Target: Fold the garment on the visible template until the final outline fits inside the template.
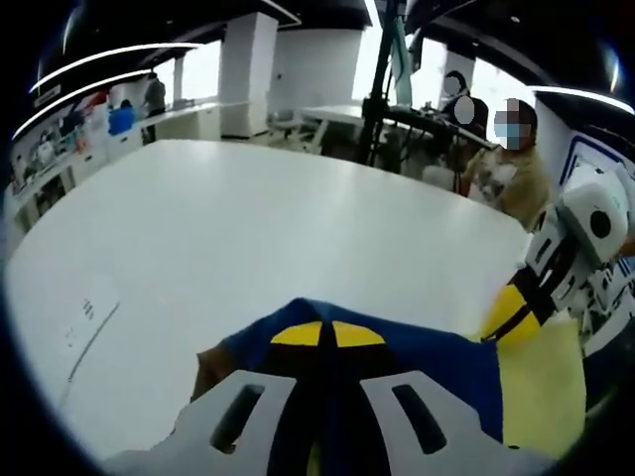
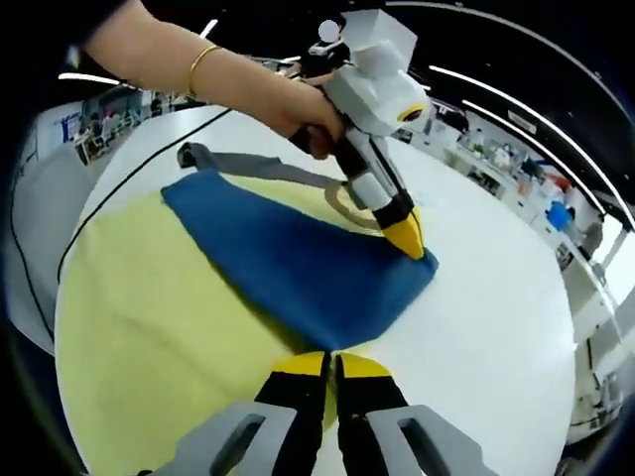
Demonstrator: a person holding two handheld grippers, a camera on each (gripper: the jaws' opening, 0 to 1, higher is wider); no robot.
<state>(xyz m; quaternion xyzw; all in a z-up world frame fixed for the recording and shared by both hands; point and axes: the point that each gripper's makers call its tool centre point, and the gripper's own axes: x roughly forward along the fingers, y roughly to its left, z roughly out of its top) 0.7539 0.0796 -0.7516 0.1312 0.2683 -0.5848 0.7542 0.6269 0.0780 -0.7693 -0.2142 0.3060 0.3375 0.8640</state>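
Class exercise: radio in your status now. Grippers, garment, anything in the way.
Left gripper shut on garment corner, right gripper shut on its near edge. Garment partly folded on yellow template. Nothing in the way.

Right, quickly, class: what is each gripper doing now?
Left gripper: shut on the blue garment.
Right gripper: shut on the blue garment's edge.

I see a plain deep blue garment (image 2: 298, 263) lying on a pale yellow template (image 2: 149, 317), both without pattern, on a white tabletop (image 2: 496, 327). My grippers are white with black arms and yellow tips: left gripper (image 2: 409, 238), right gripper (image 2: 330, 367). A grey strap (image 2: 268, 169) trails towards the tabletop's far edge.
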